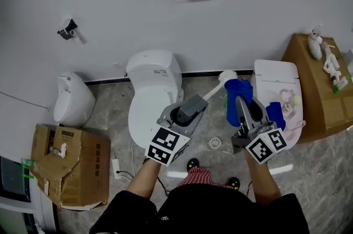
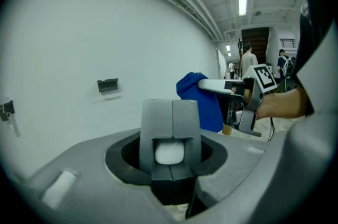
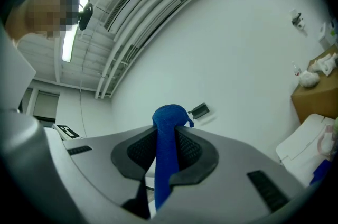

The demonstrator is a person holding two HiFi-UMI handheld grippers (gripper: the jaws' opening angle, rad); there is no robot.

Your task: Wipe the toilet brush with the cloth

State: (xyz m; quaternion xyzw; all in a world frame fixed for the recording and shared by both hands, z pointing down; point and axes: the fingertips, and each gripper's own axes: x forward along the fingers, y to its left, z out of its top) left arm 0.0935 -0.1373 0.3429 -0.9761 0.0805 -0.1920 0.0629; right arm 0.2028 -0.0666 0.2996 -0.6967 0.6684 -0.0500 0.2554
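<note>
Between two white toilets, the toilet brush (image 1: 214,90) ran slantwise above the floor. Its white head pointed toward 1 o'clock and its handle toward 7 o'clock. The left tongs (image 2: 172,112) were closed tight on the pale, rounded end of that handle. Just at 3 o'clock of the brush hung the blue cloth (image 1: 237,96), bunched and drooping. The right tongs (image 3: 169,130) gripped it, their jaws pressed onto a fold that rose above them and trailed below. The cloth seemed to touch the brush near its head, though the overlap in the head view left the contact uncertain. One toilet (image 1: 151,70) stood at 10 o'clock of the left tongs, the other toilet (image 1: 273,75) at 3 o'clock of the cloth. A cardboard box (image 1: 71,161) sat well apart at 8 o'clock.
</note>
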